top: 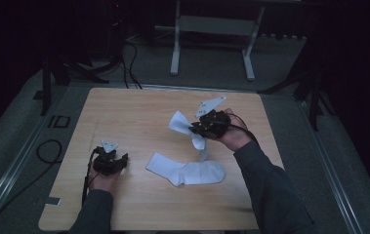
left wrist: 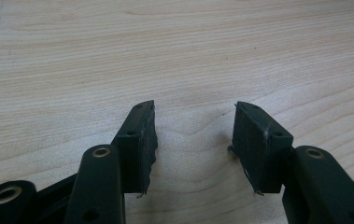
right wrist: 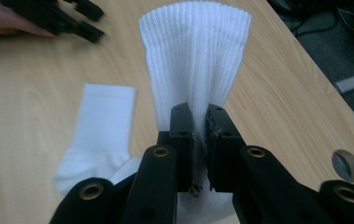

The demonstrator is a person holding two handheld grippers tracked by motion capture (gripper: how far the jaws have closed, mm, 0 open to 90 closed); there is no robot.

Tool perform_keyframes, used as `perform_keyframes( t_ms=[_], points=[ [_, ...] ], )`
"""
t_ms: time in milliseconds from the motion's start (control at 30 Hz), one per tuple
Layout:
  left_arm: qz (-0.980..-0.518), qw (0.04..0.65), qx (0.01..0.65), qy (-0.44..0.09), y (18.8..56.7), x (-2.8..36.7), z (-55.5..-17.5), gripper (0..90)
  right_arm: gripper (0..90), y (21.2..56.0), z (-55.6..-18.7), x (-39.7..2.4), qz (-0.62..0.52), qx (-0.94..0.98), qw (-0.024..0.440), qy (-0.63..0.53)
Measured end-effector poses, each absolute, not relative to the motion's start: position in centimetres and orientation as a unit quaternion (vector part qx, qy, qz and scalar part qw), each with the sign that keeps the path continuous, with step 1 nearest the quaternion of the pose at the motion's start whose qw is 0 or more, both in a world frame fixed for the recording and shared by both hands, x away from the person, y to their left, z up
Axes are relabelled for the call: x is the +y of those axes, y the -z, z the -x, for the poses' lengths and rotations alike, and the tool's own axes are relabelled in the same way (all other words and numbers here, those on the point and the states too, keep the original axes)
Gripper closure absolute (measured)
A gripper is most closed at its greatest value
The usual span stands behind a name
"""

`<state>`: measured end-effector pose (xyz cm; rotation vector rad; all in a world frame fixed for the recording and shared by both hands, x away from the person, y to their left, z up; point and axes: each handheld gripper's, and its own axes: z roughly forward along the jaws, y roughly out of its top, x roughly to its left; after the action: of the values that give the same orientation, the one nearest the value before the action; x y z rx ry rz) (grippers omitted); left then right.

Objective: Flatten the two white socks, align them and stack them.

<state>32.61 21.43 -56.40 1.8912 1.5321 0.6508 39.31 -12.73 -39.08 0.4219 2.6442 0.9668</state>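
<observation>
Up high, pinching soft white ribbed sock (right wrist: 195,60) in right gripper (right wrist: 199,140) for pairing; left gripper (left wrist: 194,140) open, holding nothing.

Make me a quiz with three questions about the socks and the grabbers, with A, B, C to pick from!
1. Where is the flat sock?
A. On the table, between the two hands
B. On the floor
C. Inside the left gripper

2. How many socks are there?
A. One
B. Two
C. Four

3. What is the right gripper doing?
A. Standing open over bare wood
B. Pinching the lifted sock
C. Lying on the floor

Answers:
1. A, the high view shows it lying on the wood between the hands.
2. B, one lies flat and one hangs from the right gripper, both white.
3. B, the right gripper view shows its jaws pressed together on the ribbed cloth.
</observation>
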Motion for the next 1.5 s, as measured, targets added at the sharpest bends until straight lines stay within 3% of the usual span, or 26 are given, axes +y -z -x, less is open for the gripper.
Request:
perform_keyframes(
  t_ms=[367, 800, 1500],
  points=[
    [-0.715, 0.306, 0.579, -0.246, 56.4, 21.4, -32.6, 49.6, 81.9, 38.4, -35.5, -12.4, -0.112, 0.919, 0.132, -0.355],
    [-0.717, 0.302, 0.578, -0.244, 56.3, 21.4, -32.6, 50.3, 81.5, 42.4, -34.8, -12.5, -0.136, 0.941, 0.117, -0.288],
    [-0.756, 0.346, 0.523, -0.188, 55.7, 17.6, -31.6, 77.2, 81.2, 48.3, -35.3, -9.0, -0.156, 0.944, 0.055, -0.286]
  ],
)
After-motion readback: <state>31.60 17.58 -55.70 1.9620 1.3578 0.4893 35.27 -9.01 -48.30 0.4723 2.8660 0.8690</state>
